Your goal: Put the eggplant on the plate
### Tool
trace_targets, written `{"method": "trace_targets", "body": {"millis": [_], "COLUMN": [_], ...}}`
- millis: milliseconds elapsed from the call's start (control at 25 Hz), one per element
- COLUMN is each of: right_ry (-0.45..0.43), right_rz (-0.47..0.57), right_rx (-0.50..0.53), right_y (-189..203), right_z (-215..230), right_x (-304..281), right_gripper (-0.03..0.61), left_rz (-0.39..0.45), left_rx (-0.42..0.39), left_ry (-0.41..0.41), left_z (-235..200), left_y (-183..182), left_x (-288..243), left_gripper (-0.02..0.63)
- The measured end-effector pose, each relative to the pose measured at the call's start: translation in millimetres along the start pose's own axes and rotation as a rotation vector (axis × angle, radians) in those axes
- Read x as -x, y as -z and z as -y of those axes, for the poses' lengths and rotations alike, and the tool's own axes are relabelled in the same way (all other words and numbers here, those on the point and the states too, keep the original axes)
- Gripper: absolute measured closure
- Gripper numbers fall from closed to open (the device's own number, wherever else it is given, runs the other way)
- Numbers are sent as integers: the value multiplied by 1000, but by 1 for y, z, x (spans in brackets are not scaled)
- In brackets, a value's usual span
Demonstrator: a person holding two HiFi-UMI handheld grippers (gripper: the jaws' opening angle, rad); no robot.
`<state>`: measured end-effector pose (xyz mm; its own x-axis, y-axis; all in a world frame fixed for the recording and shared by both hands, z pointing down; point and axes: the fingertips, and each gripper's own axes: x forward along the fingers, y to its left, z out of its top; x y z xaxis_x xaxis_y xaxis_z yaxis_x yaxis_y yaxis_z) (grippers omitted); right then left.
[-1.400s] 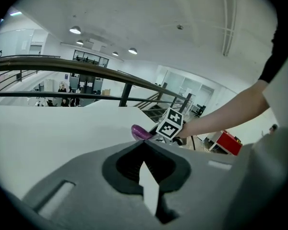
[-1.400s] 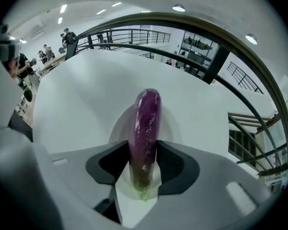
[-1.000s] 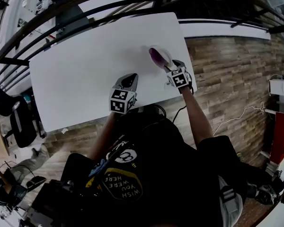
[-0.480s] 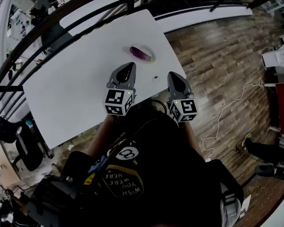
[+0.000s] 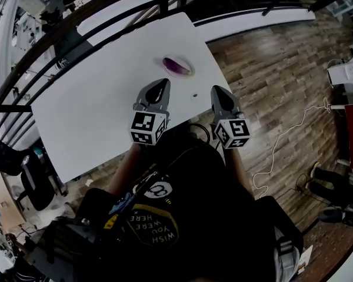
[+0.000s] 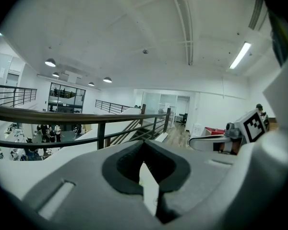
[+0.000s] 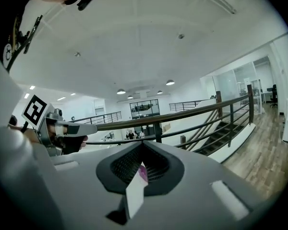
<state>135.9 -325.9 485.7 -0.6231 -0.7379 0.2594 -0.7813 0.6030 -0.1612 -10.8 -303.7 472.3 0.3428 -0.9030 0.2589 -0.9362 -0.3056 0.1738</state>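
A purple eggplant (image 5: 176, 65) lies on a white plate (image 5: 189, 68) near the far right part of the white table (image 5: 100, 104). Both grippers hover over the table's near edge, close to the person's chest and well short of the plate. My left gripper (image 5: 159, 87) has its jaws together with nothing between them. My right gripper (image 5: 219, 94) is likewise shut and empty. In the right gripper view a sliver of the eggplant (image 7: 142, 172) shows through the slit between the jaws. The left gripper view shows only a strip of white table (image 6: 148, 183) there.
A small dark speck (image 5: 195, 96) lies on the table between the grippers and the plate. A dark railing (image 5: 106, 10) runs behind the table. Wooden floor (image 5: 270, 69) with a loose white cable (image 5: 282, 145) is at the right; a black chair (image 5: 32, 181) stands at the left.
My right gripper has drawn back from the plate to the table's near edge and risen. The left gripper has also lifted. The eggplant stays on the plate.
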Motion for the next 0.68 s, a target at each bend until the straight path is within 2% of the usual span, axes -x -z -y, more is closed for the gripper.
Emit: {"method": "trace_targets", "body": {"millis": [480,680], "right_ry": [-67,-97], "right_rz": [-8,-15], "right_rx": [19,-30], "right_y": [-5,1], "right_z": [-14,-25], "right_x": [-17,-19], "right_gripper": [580,580], "left_rz": [1,-20], "left_rx": [-7,0], "left_ry": [-19,-21], "left_z": [-9,-11], "left_y": [-4,5], "left_x": [0,5], "left_gripper": [609,609]}}
